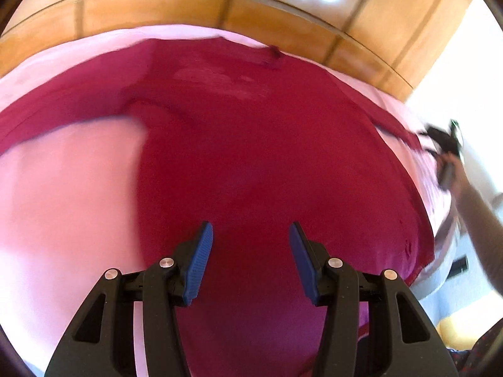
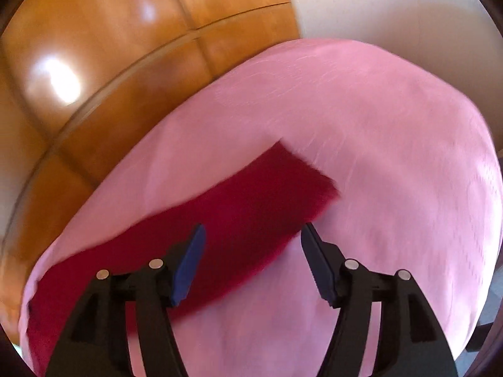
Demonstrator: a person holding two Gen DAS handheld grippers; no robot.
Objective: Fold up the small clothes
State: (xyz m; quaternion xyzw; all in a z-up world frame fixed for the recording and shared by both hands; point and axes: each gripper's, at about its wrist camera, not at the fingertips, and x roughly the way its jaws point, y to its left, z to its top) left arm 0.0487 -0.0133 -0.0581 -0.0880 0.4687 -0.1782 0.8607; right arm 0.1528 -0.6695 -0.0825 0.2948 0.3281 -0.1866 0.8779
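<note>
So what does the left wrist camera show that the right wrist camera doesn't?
Only the left wrist view shows the crimson long-sleeved shirt's body, the person's forearm and the right gripper. Only the right wrist view shows the shirt's sleeve end and a white wall. Both show the pink bedsheet and glossy wooden panelling.

Bright daylight, glare on wooden headboard (image 1: 283, 9), motion blur, fisheye-warped edges

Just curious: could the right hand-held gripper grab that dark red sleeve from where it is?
Probably yes: the right hand-held gripper is open above the sleeve, which lies flat on the pink sheet, nothing between.
</note>
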